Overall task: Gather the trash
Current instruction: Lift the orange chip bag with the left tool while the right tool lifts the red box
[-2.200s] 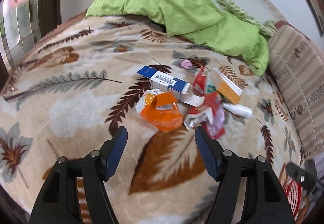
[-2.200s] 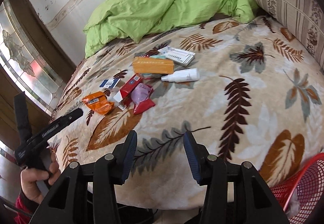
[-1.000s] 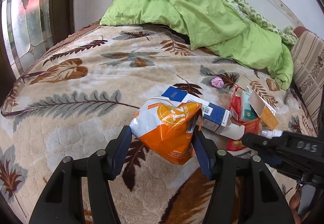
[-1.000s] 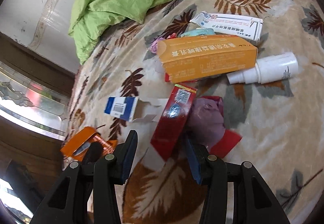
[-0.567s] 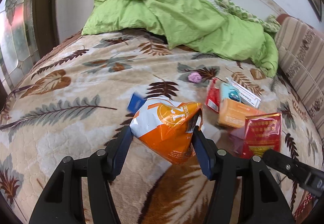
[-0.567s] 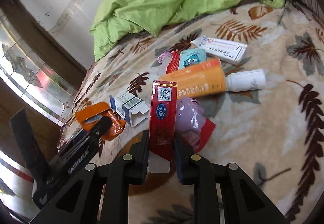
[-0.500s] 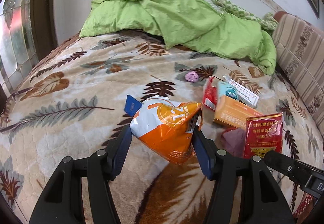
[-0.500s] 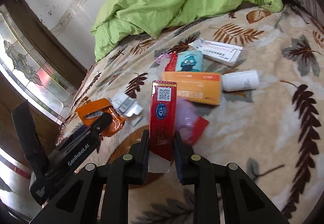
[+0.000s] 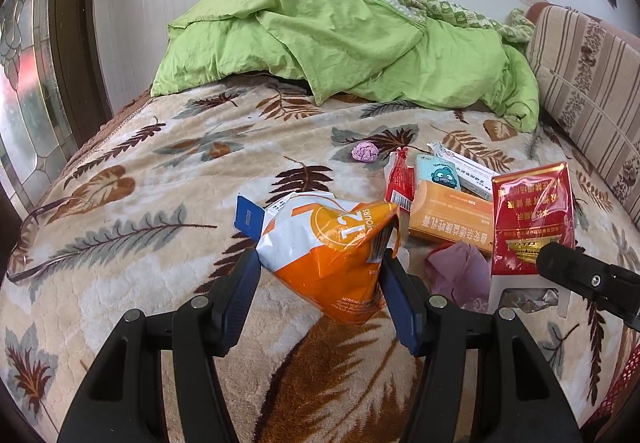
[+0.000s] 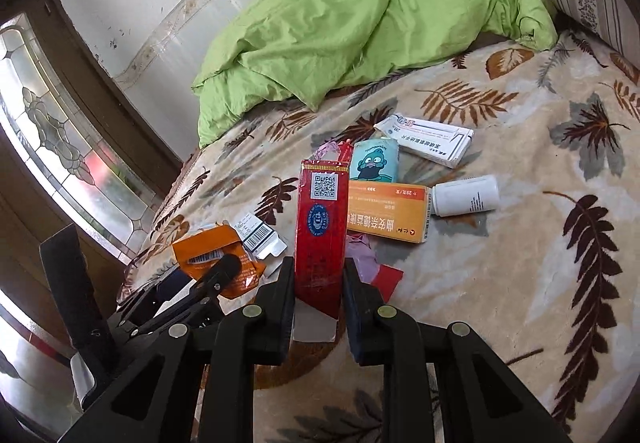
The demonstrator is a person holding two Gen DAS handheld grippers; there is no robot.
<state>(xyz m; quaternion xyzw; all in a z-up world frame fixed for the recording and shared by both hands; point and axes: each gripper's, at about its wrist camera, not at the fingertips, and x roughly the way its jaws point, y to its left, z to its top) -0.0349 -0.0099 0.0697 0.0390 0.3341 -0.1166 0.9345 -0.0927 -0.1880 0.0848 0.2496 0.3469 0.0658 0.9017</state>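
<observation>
My left gripper (image 9: 318, 271) is shut on an orange and white snack bag (image 9: 332, 247), held above the leaf-patterned blanket (image 9: 132, 179). My right gripper (image 10: 319, 275) is shut on a flat red box (image 10: 320, 227) with a QR code, lifted off the bed; the same red box (image 9: 534, 219) shows at the right of the left wrist view. On the blanket lie an orange carton (image 10: 386, 211), a white bottle (image 10: 466, 195), a white medicine box (image 10: 428, 139), a teal cartoon packet (image 10: 374, 159), a blue and white box (image 9: 250, 218) and a pink wad (image 9: 365, 151).
A green quilt (image 9: 344, 43) is heaped at the far end of the bed. A striped cushion (image 9: 588, 83) lines the right side. A red mesh basket (image 9: 622, 383) peeks in at the lower right. A stained-glass window (image 10: 60, 147) is on the left.
The right gripper closed on the red box and lifted it off the pile. The left gripper kept its hold on the orange bag and drew back a little from the pile.
</observation>
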